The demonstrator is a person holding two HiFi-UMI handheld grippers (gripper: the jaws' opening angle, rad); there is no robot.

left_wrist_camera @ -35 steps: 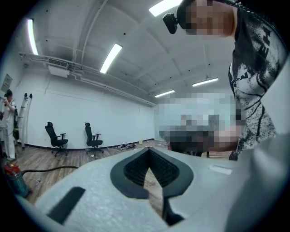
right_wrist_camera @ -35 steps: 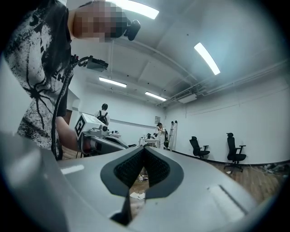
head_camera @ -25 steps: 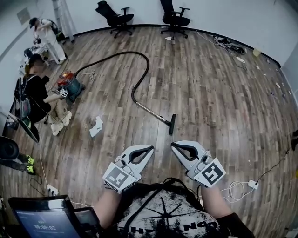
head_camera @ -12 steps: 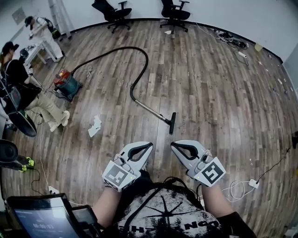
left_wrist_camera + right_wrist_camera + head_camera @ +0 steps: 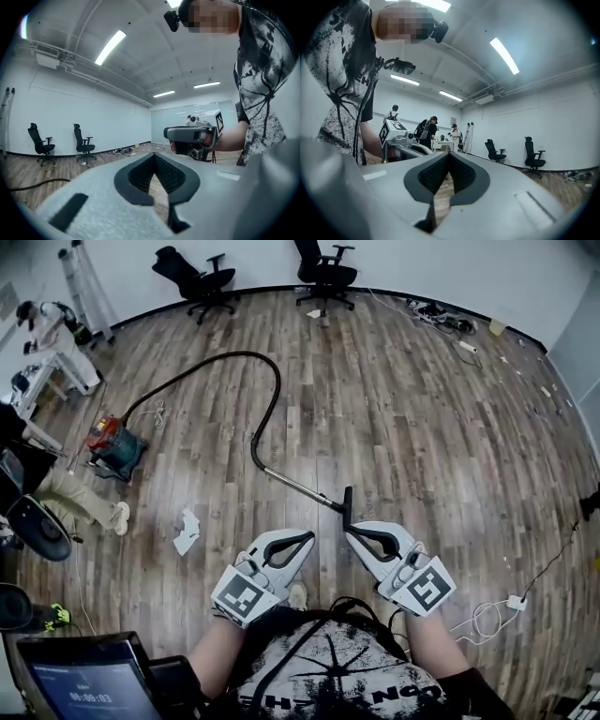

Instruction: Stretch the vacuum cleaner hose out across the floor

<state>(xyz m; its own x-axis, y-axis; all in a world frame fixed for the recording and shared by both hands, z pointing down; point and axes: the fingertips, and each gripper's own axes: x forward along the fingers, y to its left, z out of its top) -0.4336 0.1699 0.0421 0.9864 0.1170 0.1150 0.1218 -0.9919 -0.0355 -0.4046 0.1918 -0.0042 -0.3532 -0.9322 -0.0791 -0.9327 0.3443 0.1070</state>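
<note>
Bottom centre, head view: black short-sleeve T-shirt (image 5: 349,673) w/ white splatter print + lettering, thin black cable (image 5: 292,652) diagonal across chest. Light-grey plastic left gripper (image 5: 302,540) & right gripper (image 5: 351,533): black ribbed pads, b/w square-marker cubes (image 5: 242,596).

The floor holds 2 black office chairs (image 5: 192,279) (image 5: 323,268), 1 canister vacuum (image 5: 114,448) with 1 hose (image 5: 278,381), and 1 crumpled white scrap (image 5: 187,532). 2 grippers show, left gripper (image 5: 307,538) and right gripper (image 5: 349,532), plus 1 laptop (image 5: 80,681) and 3 people (image 5: 430,127) behind.

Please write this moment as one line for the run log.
left gripper: shut, empty | right gripper: shut, empty | hose: curved on floor, not held | nozzle: on floor ahead of grippers
</note>
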